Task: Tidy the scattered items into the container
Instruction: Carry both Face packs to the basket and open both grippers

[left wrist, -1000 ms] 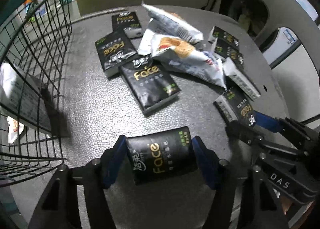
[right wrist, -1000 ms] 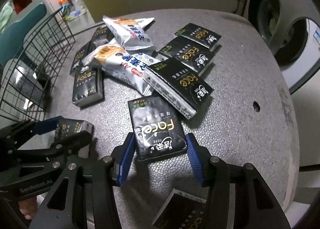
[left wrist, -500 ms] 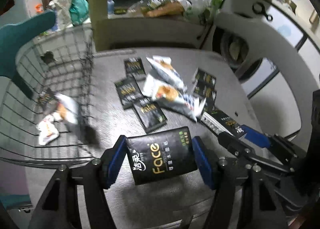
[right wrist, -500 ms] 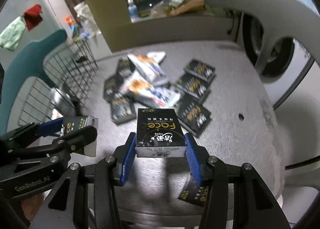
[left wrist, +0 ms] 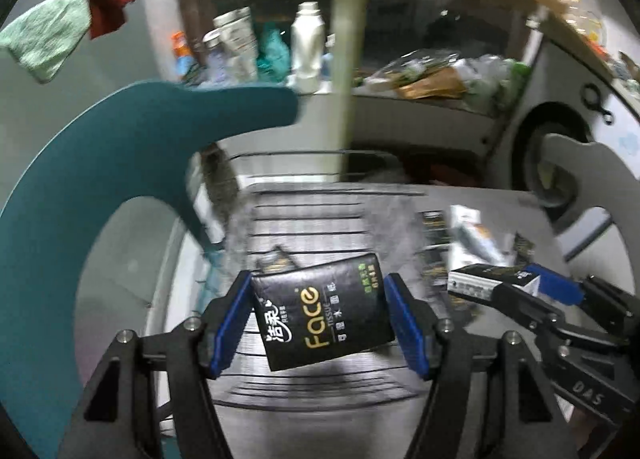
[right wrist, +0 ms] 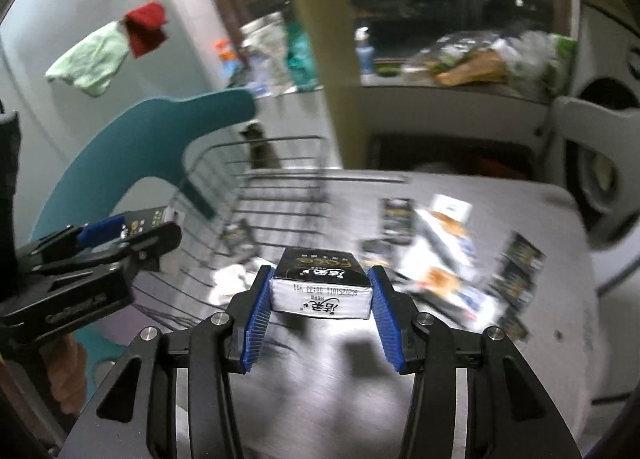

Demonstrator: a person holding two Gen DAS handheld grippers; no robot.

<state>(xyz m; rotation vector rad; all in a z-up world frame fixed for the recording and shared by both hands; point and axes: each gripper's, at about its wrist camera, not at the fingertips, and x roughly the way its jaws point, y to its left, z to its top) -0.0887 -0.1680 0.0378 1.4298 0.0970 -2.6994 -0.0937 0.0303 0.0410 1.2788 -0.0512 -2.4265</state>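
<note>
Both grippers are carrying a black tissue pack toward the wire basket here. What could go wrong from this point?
1. The left gripper holds its tissue pack tilted between the fingers; it may twist or slip before release.
2. The right gripper and its pack look short of the wire basket rim; an early release could land on the table.
3. Both grippers converge, so they could collide.

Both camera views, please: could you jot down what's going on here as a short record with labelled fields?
left hand-held gripper: shut on a black Face tissue pack, held above the wire basket
right hand-held gripper: shut on a second Face tissue pack
basket contents: a few items, blurred
table: more black tissue packs and snack bags scattered
image quality: motion blur
</note>
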